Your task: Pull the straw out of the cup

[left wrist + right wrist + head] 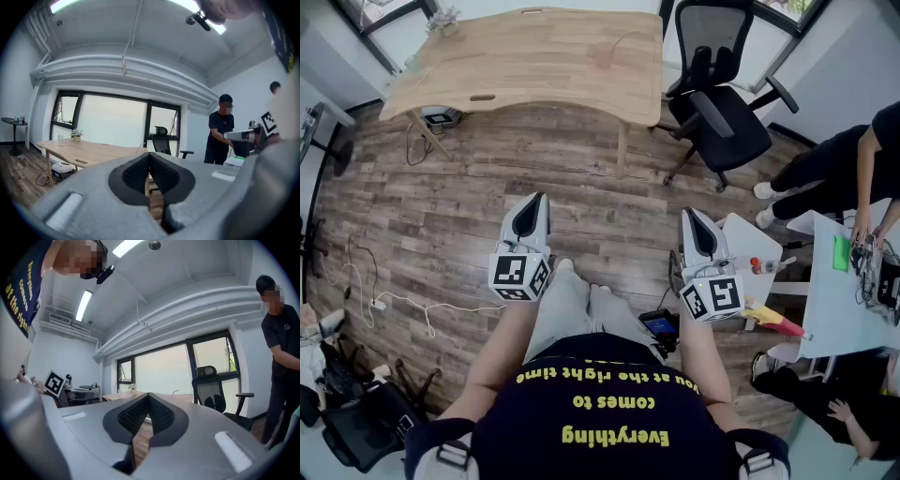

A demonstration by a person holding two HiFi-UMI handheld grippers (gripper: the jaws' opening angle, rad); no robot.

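big wood floor (469,206) all around. pale wood tabletop (525,66) far up ahead. black chair (717,112) beside its right end. left tool (541,197) and right tool (686,213) held level over the floor, both closed tight with nothing inside. faint see-through cup (607,53) on the tabletop's right part, well apart from both tools, thin bent straw (630,38) in it.

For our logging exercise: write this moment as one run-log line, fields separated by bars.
stage: not begun | left tool: shut, empty | right tool: shut, empty | wooden table: ahead, untouched
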